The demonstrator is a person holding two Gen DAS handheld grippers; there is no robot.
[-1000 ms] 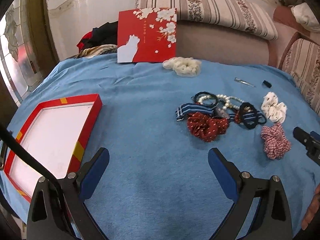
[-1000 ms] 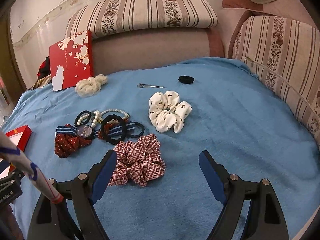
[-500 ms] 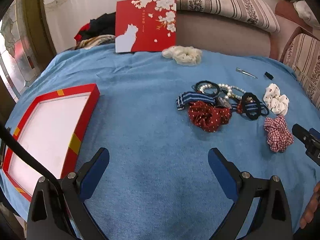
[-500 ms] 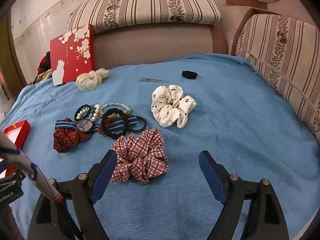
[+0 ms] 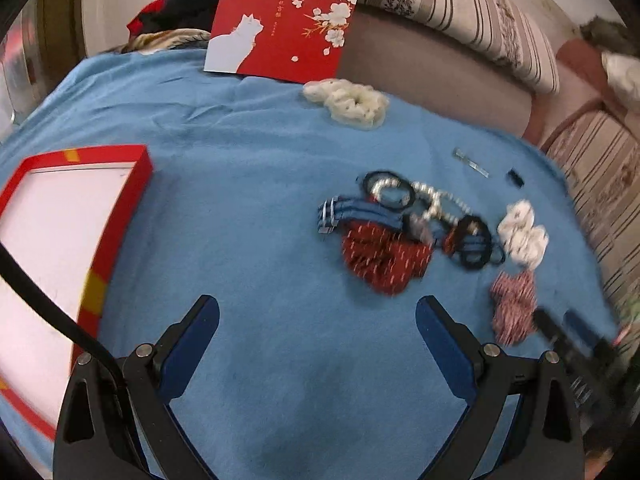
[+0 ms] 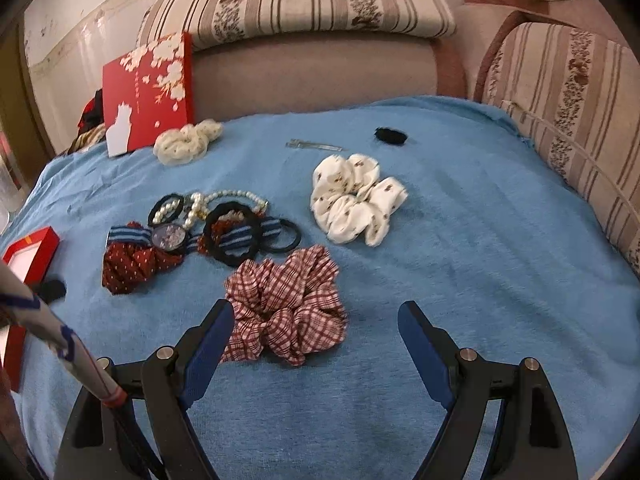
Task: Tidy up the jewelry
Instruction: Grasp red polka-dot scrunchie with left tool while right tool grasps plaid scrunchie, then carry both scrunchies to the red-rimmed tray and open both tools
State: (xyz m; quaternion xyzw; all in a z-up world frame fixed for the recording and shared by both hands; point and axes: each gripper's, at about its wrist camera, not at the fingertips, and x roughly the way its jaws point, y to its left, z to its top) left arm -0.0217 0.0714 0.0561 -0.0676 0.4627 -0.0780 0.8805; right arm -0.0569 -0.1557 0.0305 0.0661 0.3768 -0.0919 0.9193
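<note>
Hair ties and jewelry lie in a cluster on the blue cloth: a dark red dotted scrunchie [image 5: 384,258], a striped blue band [image 5: 352,212], a pearl bracelet [image 5: 434,202], black hair rings [image 6: 234,232] and a red plaid scrunchie [image 6: 288,304]. A white dotted scrunchie [image 6: 354,198] lies to their right. My left gripper [image 5: 316,320] is open and empty, left of and below the cluster. My right gripper [image 6: 316,320] is open and empty, with the plaid scrunchie just ahead of its left finger. An open red box with a white floor [image 5: 120,200] lies at the left.
A red lid with a white cat [image 5: 284,20] leans on the sofa back at the far edge. A cream scrunchie [image 5: 352,102], a metal hair clip [image 6: 314,145] and a small black tie [image 6: 390,135] lie further back. Striped cushions [image 6: 560,92] border the right side.
Both grippers have moved forward towards the cluster. The plaid scrunchie sits closer to my right gripper's left finger. The left view has tilted and blurred. Both grippers stay open.
</note>
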